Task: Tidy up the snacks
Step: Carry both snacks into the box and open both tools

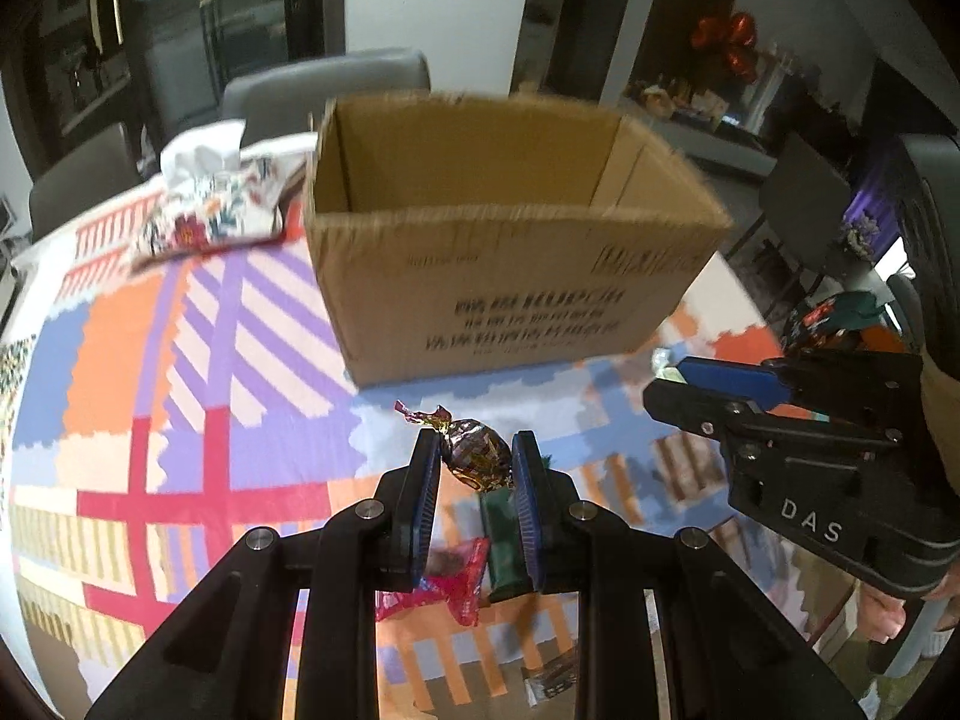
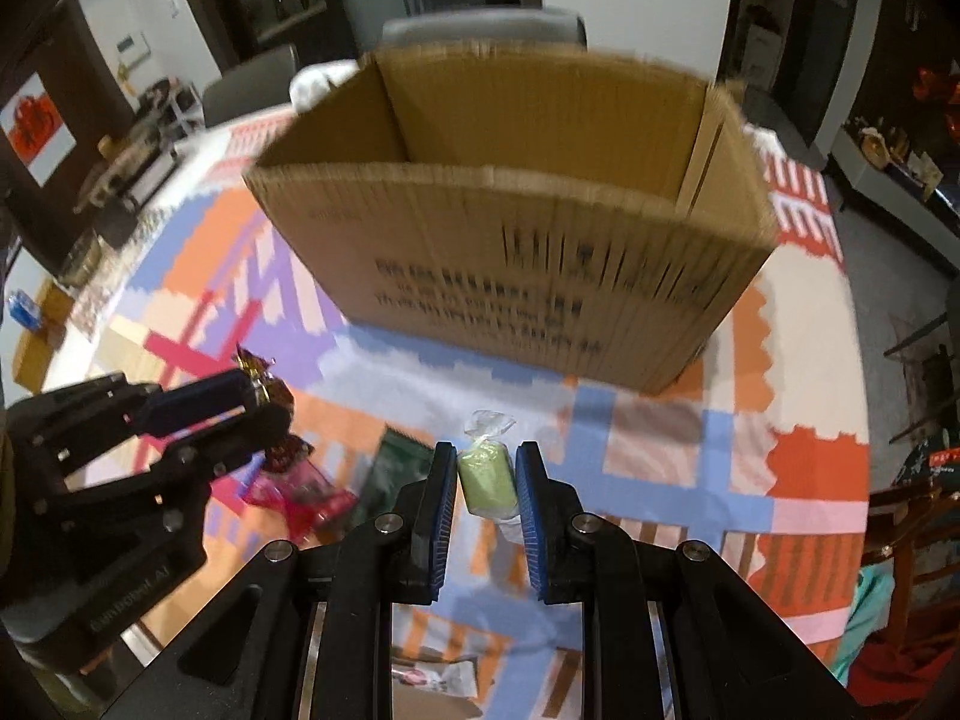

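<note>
An open cardboard box (image 1: 510,276) stands on the patterned tablecloth, also in the right wrist view (image 2: 516,276). My left gripper (image 1: 474,456) is shut on a foil-wrapped round candy (image 1: 477,459), held above the table in front of the box. It shows at the left of the right wrist view (image 2: 252,405). My right gripper (image 2: 486,480) is shut on a pale green wrapped sweet (image 2: 487,480), also above the table. It shows at the right of the left wrist view (image 1: 678,381). A red wrapped candy (image 1: 450,582) and a dark green packet (image 1: 503,546) lie below.
A floral tissue pack (image 1: 210,204) lies at the table's far left. Grey chairs (image 1: 324,84) stand behind the table. Another small wrapped snack (image 2: 432,675) lies near the front edge. The red candy (image 2: 294,492) and green packet (image 2: 390,474) lie left of my right gripper.
</note>
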The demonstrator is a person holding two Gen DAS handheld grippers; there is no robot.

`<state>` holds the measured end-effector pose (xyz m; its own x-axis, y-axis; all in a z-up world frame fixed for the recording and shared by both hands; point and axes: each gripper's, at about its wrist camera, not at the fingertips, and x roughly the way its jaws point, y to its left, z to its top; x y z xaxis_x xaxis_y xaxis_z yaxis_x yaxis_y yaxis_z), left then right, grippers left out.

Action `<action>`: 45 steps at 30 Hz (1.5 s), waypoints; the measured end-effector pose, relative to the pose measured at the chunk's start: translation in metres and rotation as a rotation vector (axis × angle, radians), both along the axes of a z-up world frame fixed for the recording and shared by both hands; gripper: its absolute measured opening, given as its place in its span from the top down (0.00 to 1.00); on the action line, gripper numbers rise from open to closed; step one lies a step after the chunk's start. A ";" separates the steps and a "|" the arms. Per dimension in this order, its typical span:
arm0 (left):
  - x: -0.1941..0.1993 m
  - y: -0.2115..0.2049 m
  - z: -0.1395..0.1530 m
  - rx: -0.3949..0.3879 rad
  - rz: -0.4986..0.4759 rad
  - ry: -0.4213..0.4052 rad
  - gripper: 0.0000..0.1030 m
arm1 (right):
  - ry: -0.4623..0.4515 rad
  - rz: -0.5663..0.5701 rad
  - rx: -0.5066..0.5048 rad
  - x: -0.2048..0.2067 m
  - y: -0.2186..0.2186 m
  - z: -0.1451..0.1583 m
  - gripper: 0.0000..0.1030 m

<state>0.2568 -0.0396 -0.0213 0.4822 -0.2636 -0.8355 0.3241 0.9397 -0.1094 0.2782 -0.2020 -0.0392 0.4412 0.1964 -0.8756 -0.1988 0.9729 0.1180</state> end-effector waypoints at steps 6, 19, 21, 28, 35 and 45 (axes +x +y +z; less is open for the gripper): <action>-0.003 0.002 0.037 -0.046 -0.006 -0.081 0.76 | -0.105 -0.019 0.040 -0.001 0.003 0.039 0.79; 0.024 -0.013 0.090 -0.026 -0.018 -0.185 0.76 | -0.199 -0.018 0.072 0.002 0.000 0.093 0.79; 0.033 -0.016 0.094 -0.016 -0.021 -0.196 0.76 | -0.215 -0.024 0.060 0.011 -0.002 0.099 0.79; 0.070 -0.021 0.095 -0.008 -0.023 -0.206 0.76 | -0.196 -0.067 0.094 0.047 -0.012 0.095 0.79; 0.097 -0.027 0.082 0.036 -0.008 -0.195 0.76 | -0.171 -0.085 0.093 0.073 -0.013 0.080 0.79; 0.082 -0.021 0.083 0.091 0.019 -0.251 0.51 | -0.187 -0.110 0.055 0.072 -0.018 0.069 0.58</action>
<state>0.3388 -0.0601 0.0614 0.6815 -0.1820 -0.7088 0.3129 0.9480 0.0575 0.3500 -0.2198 0.0298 0.6163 0.1835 -0.7659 -0.1151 0.9830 0.1430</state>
